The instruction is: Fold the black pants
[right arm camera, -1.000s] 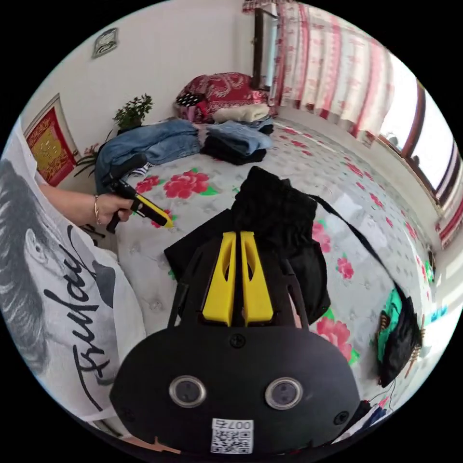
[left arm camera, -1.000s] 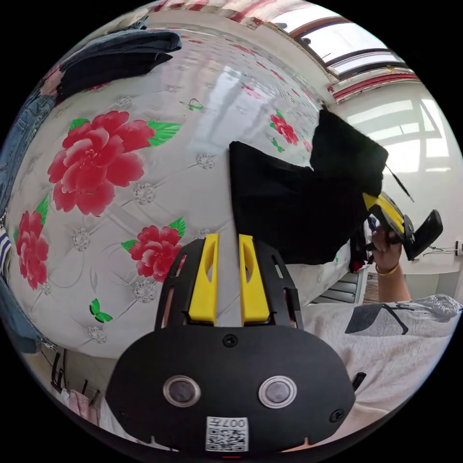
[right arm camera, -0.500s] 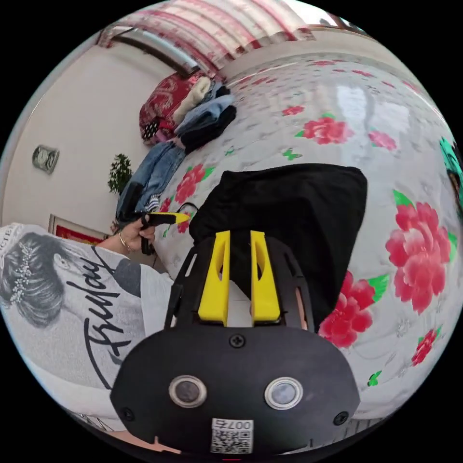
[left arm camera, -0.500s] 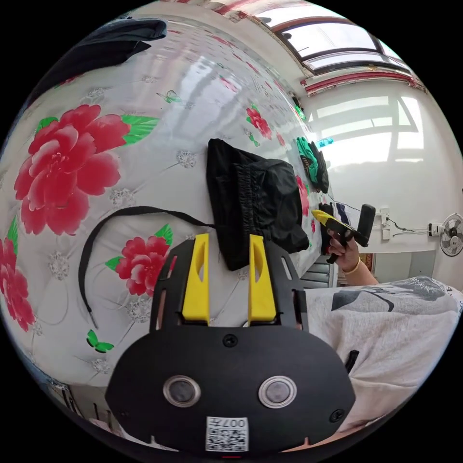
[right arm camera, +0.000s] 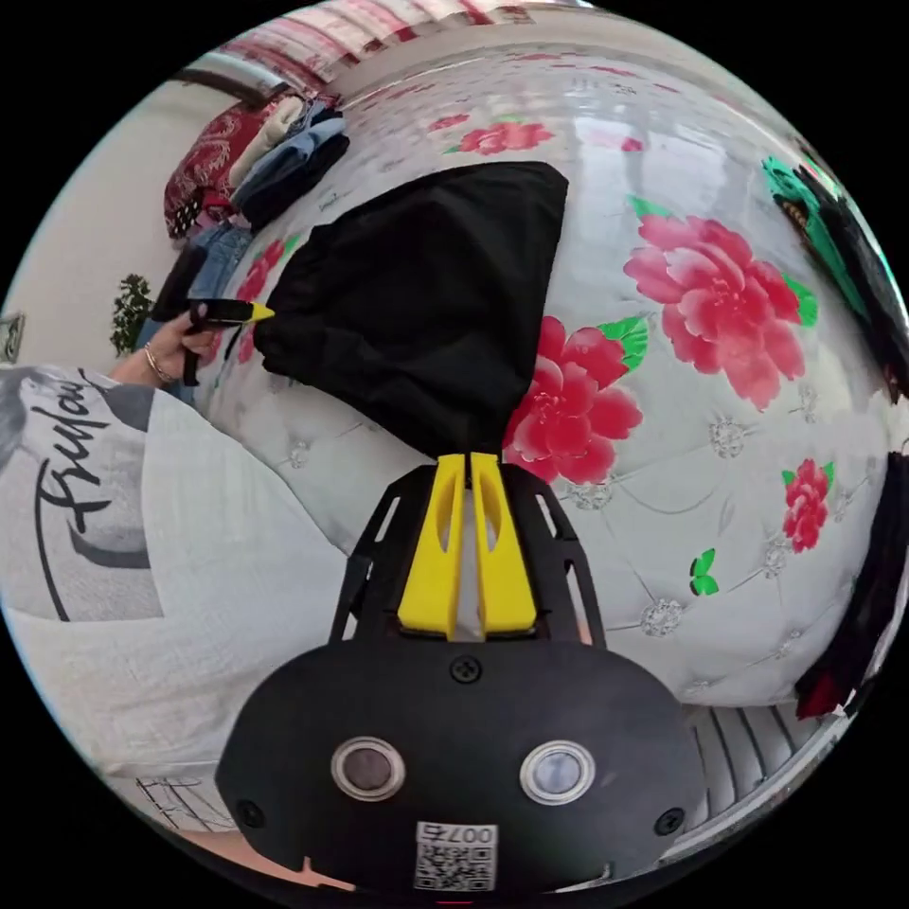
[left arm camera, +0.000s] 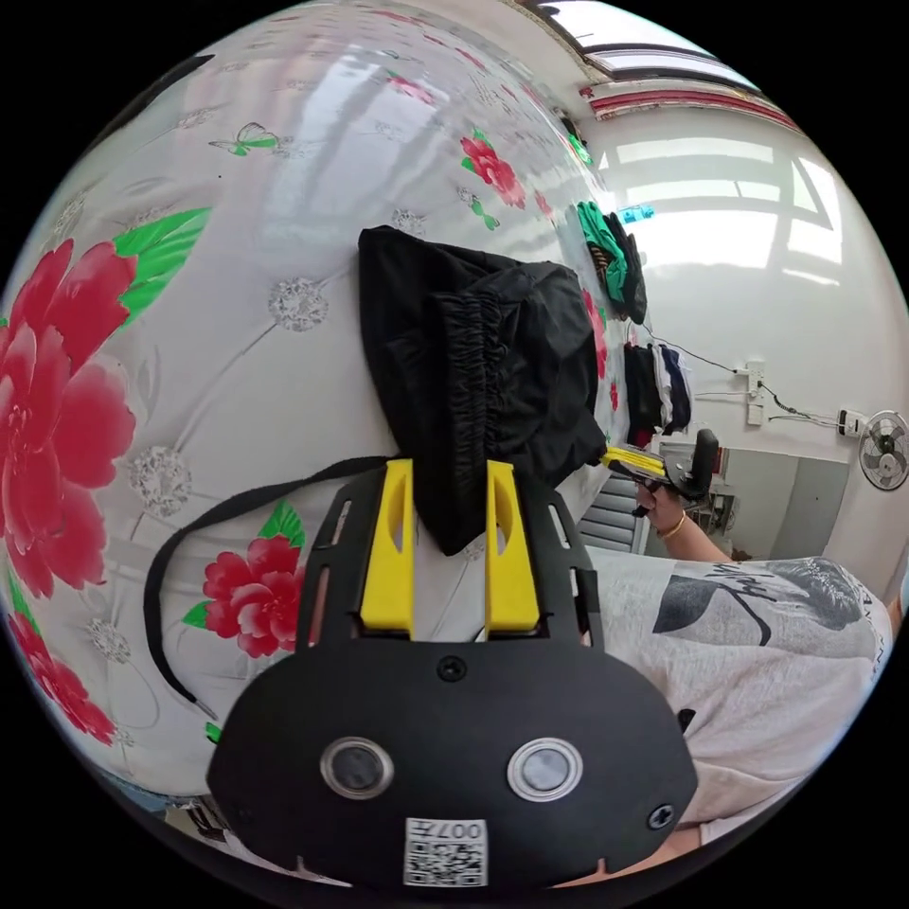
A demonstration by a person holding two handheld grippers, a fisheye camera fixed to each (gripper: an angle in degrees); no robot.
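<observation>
The black pants point(left arm camera: 483, 360) lay folded in a compact bundle on the flowered bed point(left arm camera: 237, 312), near its edge, with the gathered waistband on top. The left hand-held gripper point(left arm camera: 445, 511) stood released, its yellow jaws apart either side of the bundle's near corner, not pressing it. A black drawstring point(left arm camera: 189, 549) trailed across the bed toward 8 o'clock. The right hand-held gripper point(right arm camera: 466, 497) was clenched on a corner of the pants point(right arm camera: 417, 303). Stacked clothes point(right arm camera: 284, 161) sat at 11 o'clock.
</observation>
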